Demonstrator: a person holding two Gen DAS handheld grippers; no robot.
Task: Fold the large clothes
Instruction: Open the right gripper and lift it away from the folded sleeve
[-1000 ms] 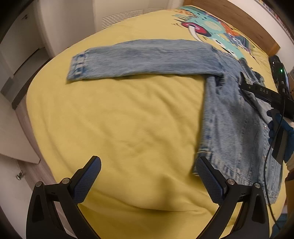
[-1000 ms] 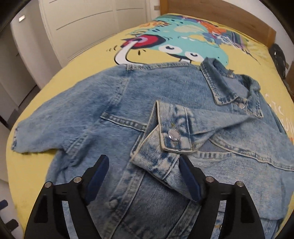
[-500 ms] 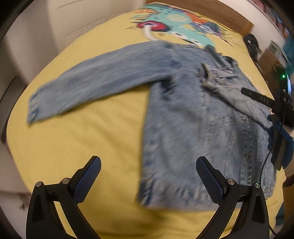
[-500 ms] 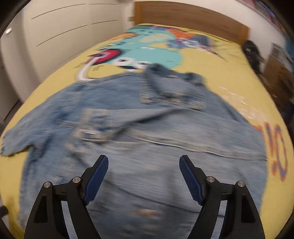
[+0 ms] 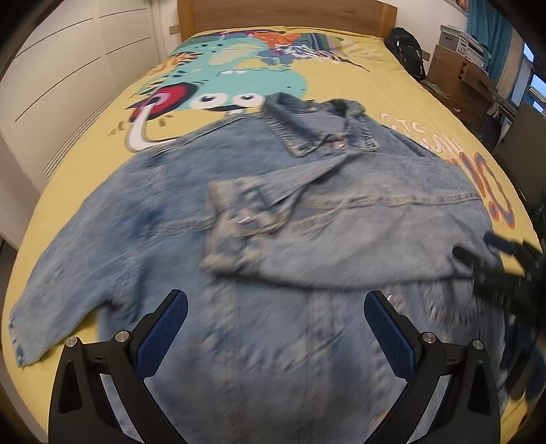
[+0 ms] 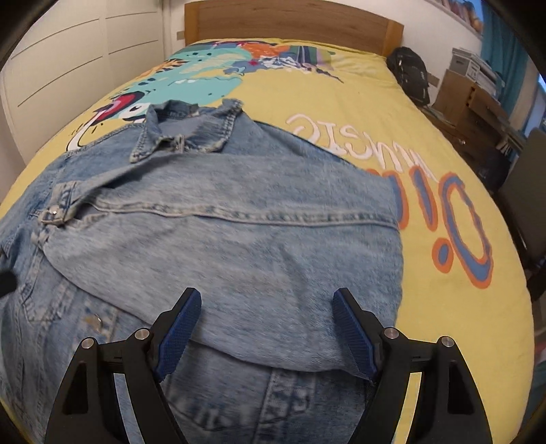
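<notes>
A: What is shown at the left of the left wrist view?

B: The outspread sleeve (image 5: 68, 293) of the denim jacket (image 5: 273, 259) is seen there, laid flat on the yellow bedspread (image 5: 341, 78), its cuff near the bed's left edge. That sleeve end is cut off in the right wrist view.

A: And in the middle?

B: The other sleeve is seen folded across the jacket's front, with its buttoned cuff (image 5: 245, 211) lying on the chest. The collar (image 5: 320, 129) is pointed towards the wooden headboard (image 5: 286, 13). The left gripper (image 5: 275, 324) is held above the lower front of the jacket, jaws spread wide, nothing between the blue pads.

A: What is added at the right?

B: A blurred black shape, taken to be the right gripper (image 5: 505, 273), is seen over the jacket's right side. Its jaws cannot be read from there.

A: What is given by the right wrist view?

B: From left to right: the cuff (image 6: 54, 211) at the far left, the folded sleeve (image 6: 239, 246) crossing the jacket (image 6: 273, 403), then the jacket's right edge and the bedspread's (image 6: 341, 85) orange and blue lettering (image 6: 457, 225), which is shown only partly in the other view. The right gripper (image 6: 266, 328) is held wide open just over the folded sleeve, nothing clasped. A black backpack (image 6: 409, 75) is seen beside the headboard.
</notes>
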